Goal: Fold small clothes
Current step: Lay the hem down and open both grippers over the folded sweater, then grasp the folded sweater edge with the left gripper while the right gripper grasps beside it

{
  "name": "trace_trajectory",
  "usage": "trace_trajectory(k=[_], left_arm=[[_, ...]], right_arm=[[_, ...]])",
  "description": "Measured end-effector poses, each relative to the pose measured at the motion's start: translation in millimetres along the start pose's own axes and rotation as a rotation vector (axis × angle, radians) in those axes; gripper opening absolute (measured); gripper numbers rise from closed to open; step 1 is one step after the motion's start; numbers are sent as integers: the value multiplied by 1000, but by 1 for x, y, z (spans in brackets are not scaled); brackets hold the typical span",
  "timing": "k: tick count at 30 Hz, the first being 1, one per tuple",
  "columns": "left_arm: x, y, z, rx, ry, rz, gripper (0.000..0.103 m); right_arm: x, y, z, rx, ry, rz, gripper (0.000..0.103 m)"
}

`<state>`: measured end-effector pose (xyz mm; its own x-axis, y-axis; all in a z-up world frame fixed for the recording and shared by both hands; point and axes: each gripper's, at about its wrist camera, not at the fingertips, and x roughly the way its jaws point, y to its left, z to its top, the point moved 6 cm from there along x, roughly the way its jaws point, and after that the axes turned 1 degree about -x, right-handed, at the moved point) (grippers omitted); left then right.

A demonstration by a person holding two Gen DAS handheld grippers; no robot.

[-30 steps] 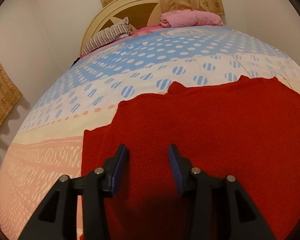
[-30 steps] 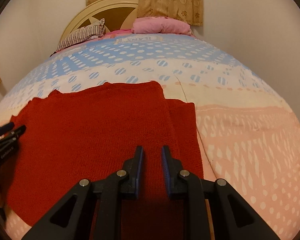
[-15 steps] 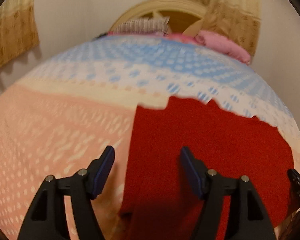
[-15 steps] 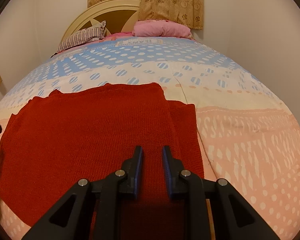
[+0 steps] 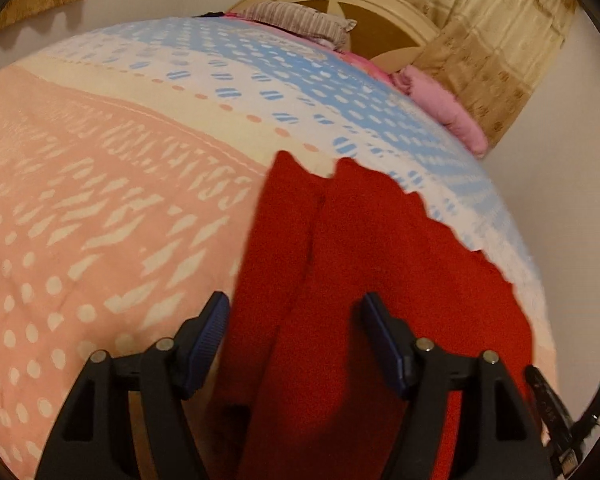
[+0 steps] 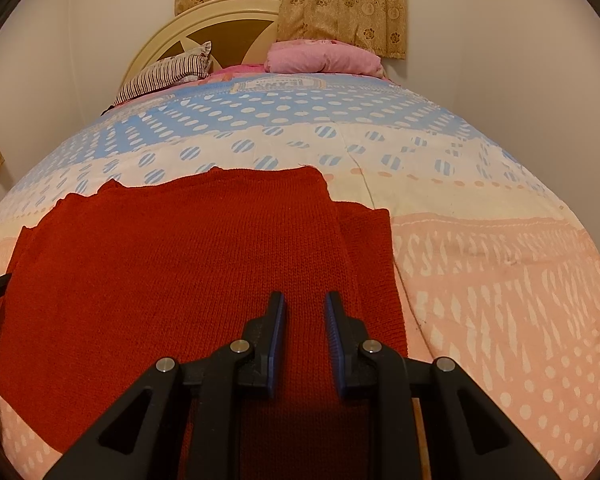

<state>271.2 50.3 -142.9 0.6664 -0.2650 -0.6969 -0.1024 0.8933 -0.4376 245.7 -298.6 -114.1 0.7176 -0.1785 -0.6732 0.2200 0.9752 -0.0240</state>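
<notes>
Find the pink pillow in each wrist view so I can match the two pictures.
Left wrist view: the pink pillow lies at upper right, by the curtain.
Right wrist view: the pink pillow lies at top centre, just right of the headboard.
Shared landmark: the striped pillow against the headboard.

The bedspread (image 6: 480, 208) carries a printed label panel (image 6: 278, 85) near the pillows, seen upside down from the right wrist, its lettering too small and blurred to read; no other text shows.
</notes>
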Motion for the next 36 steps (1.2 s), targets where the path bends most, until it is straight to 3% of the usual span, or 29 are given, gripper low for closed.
trace_trajectory(k=[3,6,10,13,15,20,31,36], left_arm=[[-1,-4,-4,16,-11,-11,71],[-1,-4,-2,10,-1,-8,71],[-3,-5,-1,21,2,-2,71],[-2,-7,-1,56,-5,19,71],[-1,-7,-2,69,-5,30,71],[0,-8,-3,81,-13,45,72],[-7,-17,-3,118,-15,46,74],[8,-16,-4,81,15,45,85]], right_arm=[[-15,9,9,12,-32,36,21],[-29,45,17,-48,-51,117,21],[-26,101,16,-146,-26,215,21],[-11,121,5,-177,10,213,21],[2,124,-5,-178,45,204,21],[3,119,-5,-134,42,241,21],[1,124,-9,-172,16,203,21],[1,124,-9,-173,14,202,21]])
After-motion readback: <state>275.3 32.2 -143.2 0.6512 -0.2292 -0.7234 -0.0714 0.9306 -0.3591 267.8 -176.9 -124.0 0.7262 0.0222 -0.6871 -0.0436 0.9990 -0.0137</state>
